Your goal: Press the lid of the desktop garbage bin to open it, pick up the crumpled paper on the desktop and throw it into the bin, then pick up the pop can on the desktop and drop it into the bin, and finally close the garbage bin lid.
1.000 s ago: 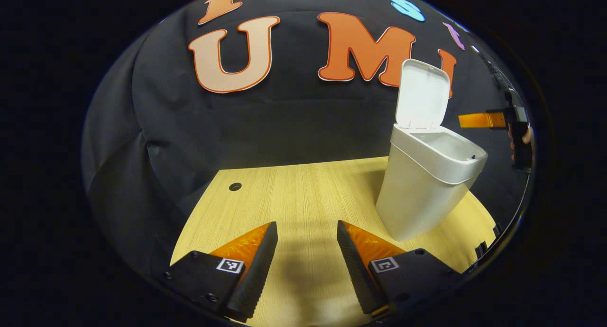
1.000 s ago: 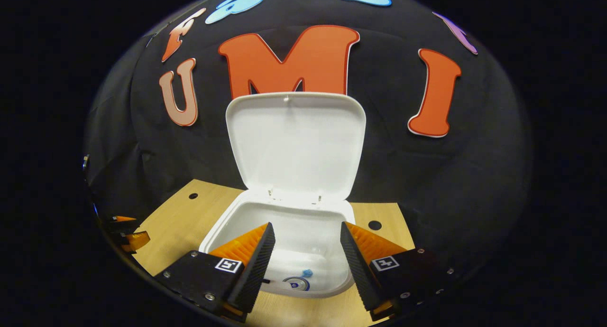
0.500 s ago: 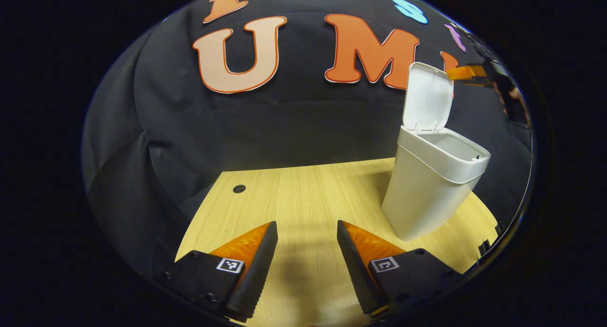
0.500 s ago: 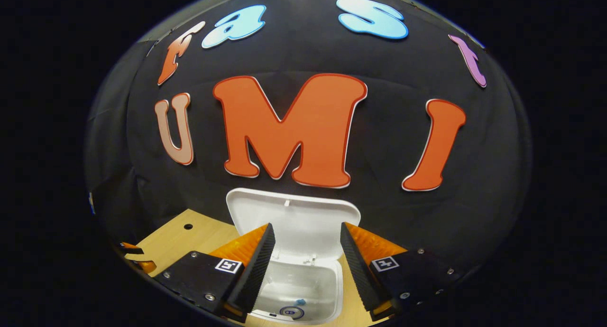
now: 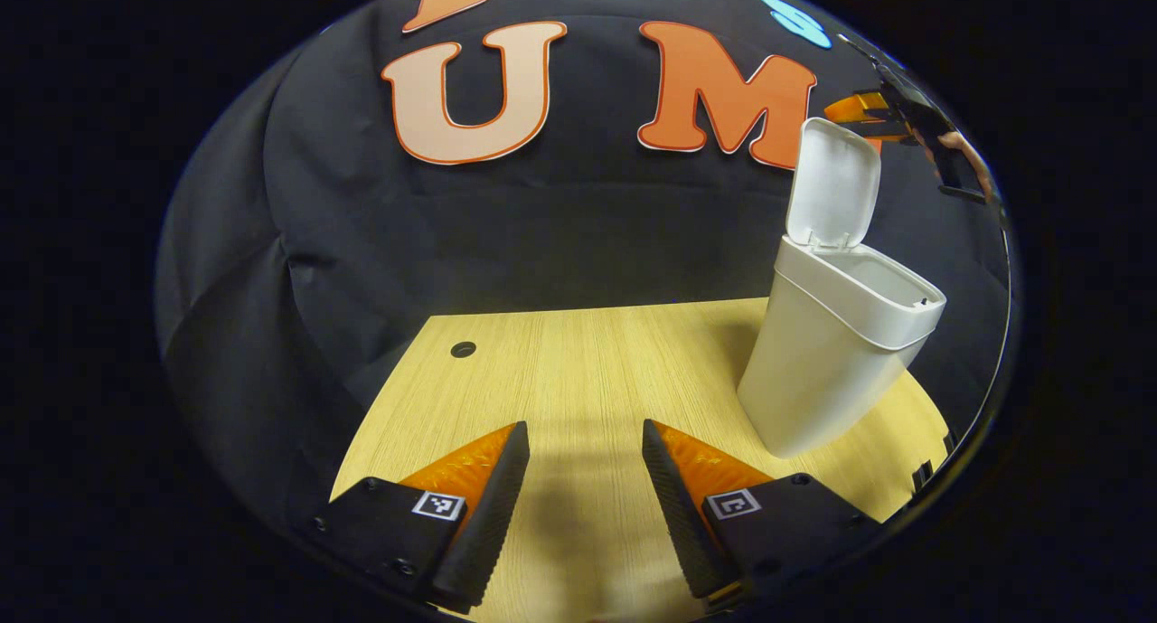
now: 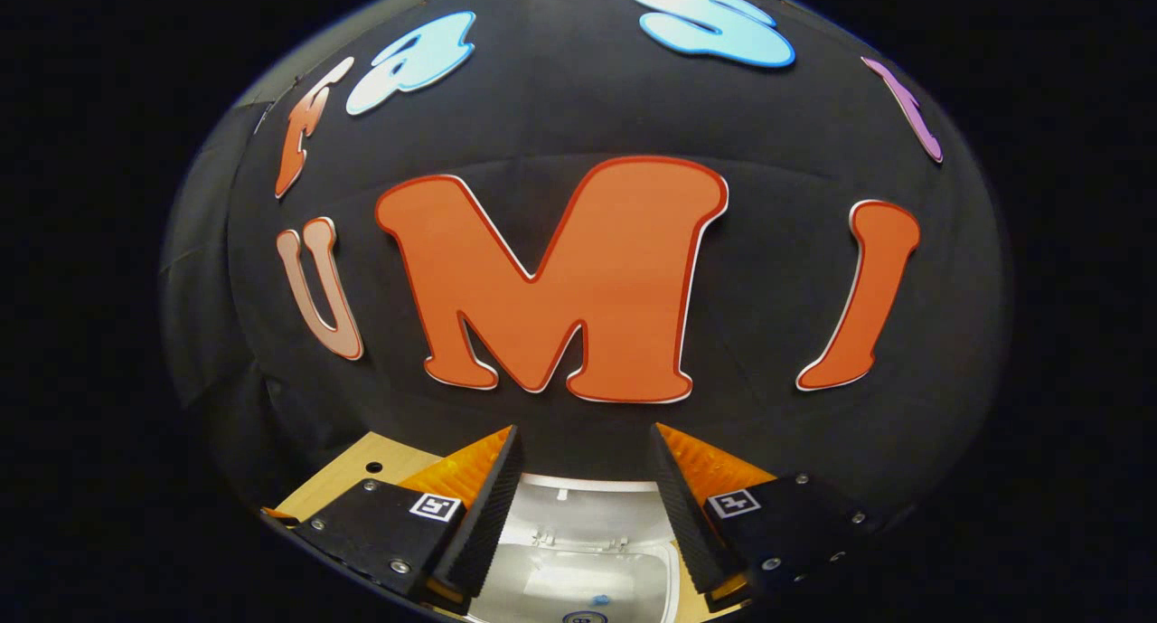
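Risen since a second ago: right gripper [image 6: 583, 523], from level with the bin's mouth to above and behind the top edge of the upright lid [image 5: 833, 185], as seen far off in the left gripper view [image 5: 866, 117]. Own view tilted up meanwhile, bin [image 5: 836, 352] slid to its bottom edge. Left gripper [image 5: 578, 505] barely shifted; bin drifted slightly right in its view.

Landmark: bin, standing on the wooden desktop [image 5: 578, 370].
- Lid hinged at bin's rear edge, standing near vertical, mouth open.
- Inside bin, seen from above in right gripper view: a can top [image 6: 583, 618] at the bottom of the frame and a small blue speck beside it. Pop can judged to be in the bin. Crumpled paper not made out inside; cannot tell.
- Right gripper: above bin, at lid's free edge, fingers parted, nothing between them.
- Left gripper: low over desktop, well to bin's left and in front, fingers parted, nothing held.

Judgement: lid closing appears to be what remains. Deciding relation: lid's free edge lies just below and in front of right gripper, hinge line running across that gripper's view. Right gripper far nearer than left. Push forward and down over the mouth would swing lid shut; contact with lid not confirmed from either view
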